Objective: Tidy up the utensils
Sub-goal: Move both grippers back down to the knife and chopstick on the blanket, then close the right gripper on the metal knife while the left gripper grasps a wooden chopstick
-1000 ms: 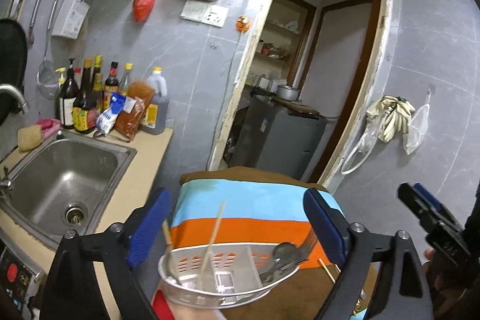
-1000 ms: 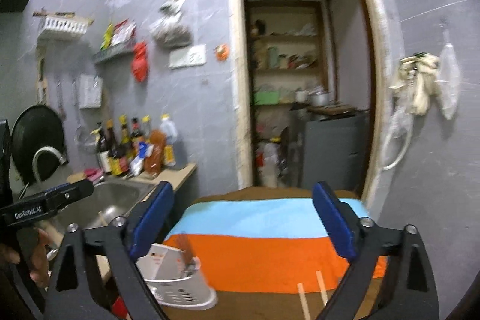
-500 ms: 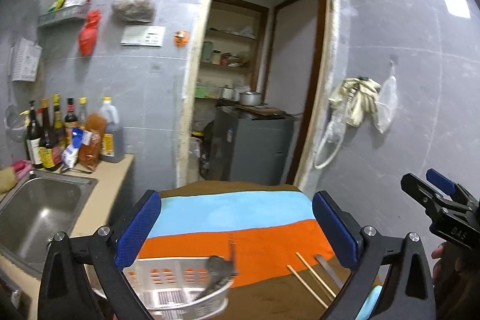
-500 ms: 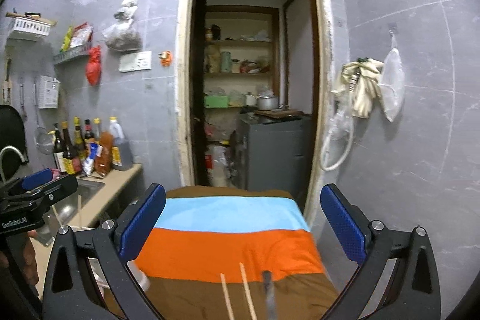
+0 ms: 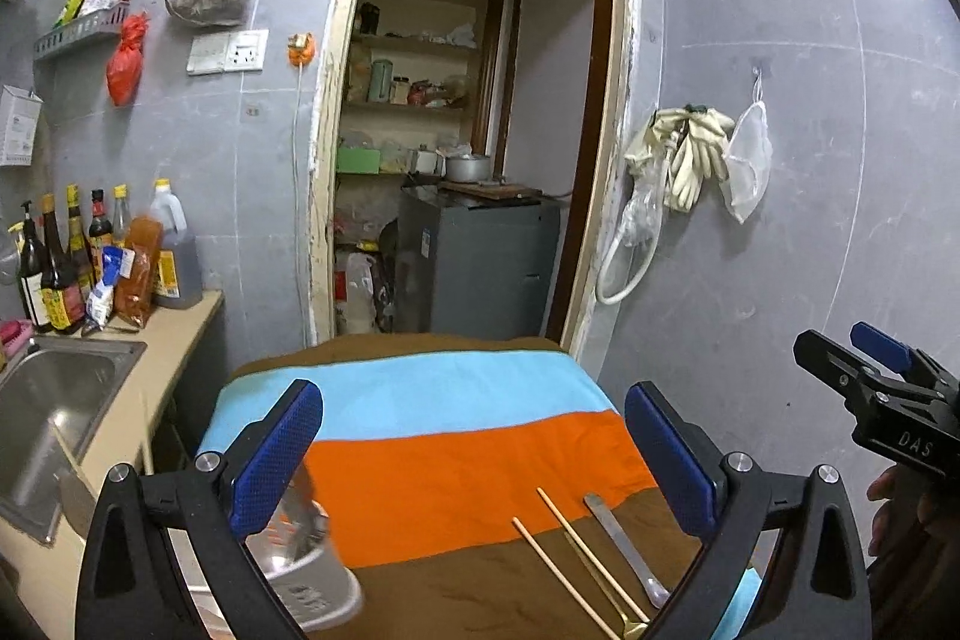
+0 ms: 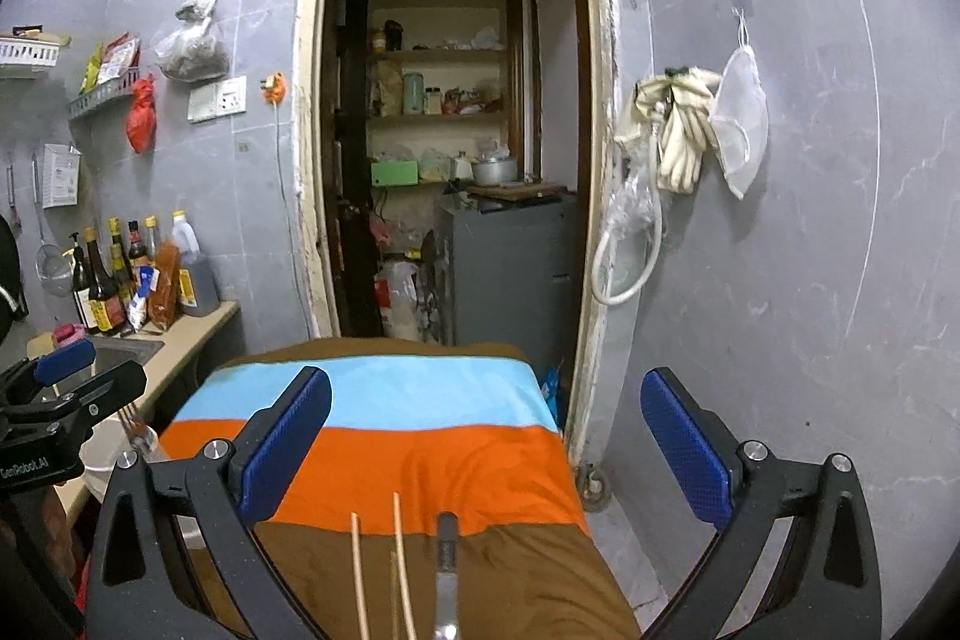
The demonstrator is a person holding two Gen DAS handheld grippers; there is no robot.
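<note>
Two chopsticks (image 6: 359, 574) and a metal spoon (image 6: 447, 574) lie loose on the brown band of the striped cloth (image 6: 420, 460) over my worktop, side by side and close together, handles running away from me — a thinner gold-coloured utensil (image 5: 606, 586) sits between them in the left view, its type too small to tell. Left claw (image 5: 474, 460): jaws have just been opening, now standing wide apart with nothing between them. Right claw (image 6: 486, 445): jaws also wide apart, empty, hovering above the chopsticks and spoon. White slotted utensil basket (image 5: 312, 574) stands at the left edge of the cloth, partly behind the left claw's near finger; some metal cutlery already stands in it, blurred. My judgement: sorting is partway, loose pieces remain to go into the basket. Handling notes — chopsticks look light, stiff, thin, and will likely roll or twist in the pads; best taken near mid-length, across the shaft, one at a time or both pinched as a pair. Spoon is smooth metal, probably slippery and lying flat on soft cloth; I would take the handle at mid-length, edge to edge, pressing slightly into the fabric to get under it. Cloth may ruck up if dragged.
</note>
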